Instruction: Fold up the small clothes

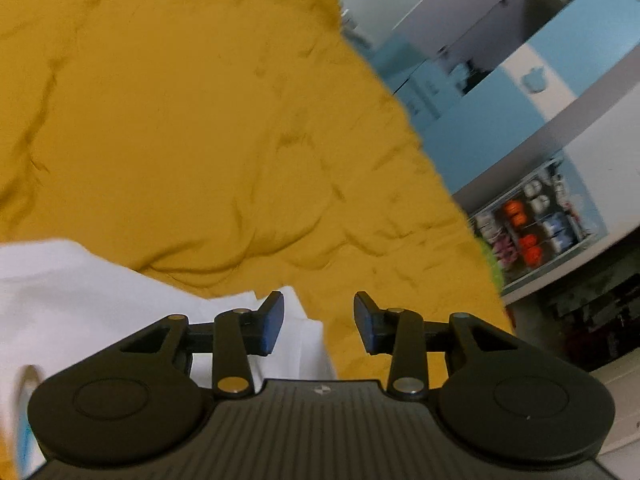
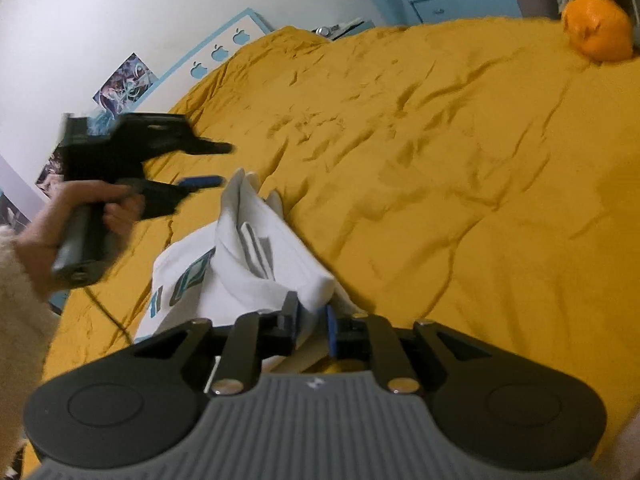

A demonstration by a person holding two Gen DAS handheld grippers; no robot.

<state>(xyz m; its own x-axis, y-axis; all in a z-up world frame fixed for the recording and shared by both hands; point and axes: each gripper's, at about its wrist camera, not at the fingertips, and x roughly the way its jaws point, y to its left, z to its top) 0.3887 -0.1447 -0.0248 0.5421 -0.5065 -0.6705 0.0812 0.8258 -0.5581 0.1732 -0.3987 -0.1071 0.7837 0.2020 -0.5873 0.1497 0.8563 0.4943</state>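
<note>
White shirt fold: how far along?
Partly done: the white shirt is bunched and part-folded on the yellow bedspread. In hand: the right gripper pinches its near edge; the left gripper is open, empty. Left: flattening and final folds.

Dim, warm indoor light, flat and without hard shadows or glare. Motion-blurred throughout, worst on the left claw (image 2: 216,164) and shelves (image 1: 532,228). Strongly bowed at the fisheye edges, with dark vignetted corners.

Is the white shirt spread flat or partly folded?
Partly folded: the shirt is bunched over itself on the yellow bedspread, one edge pinched in the right gripper. The left gripper is open.
</note>
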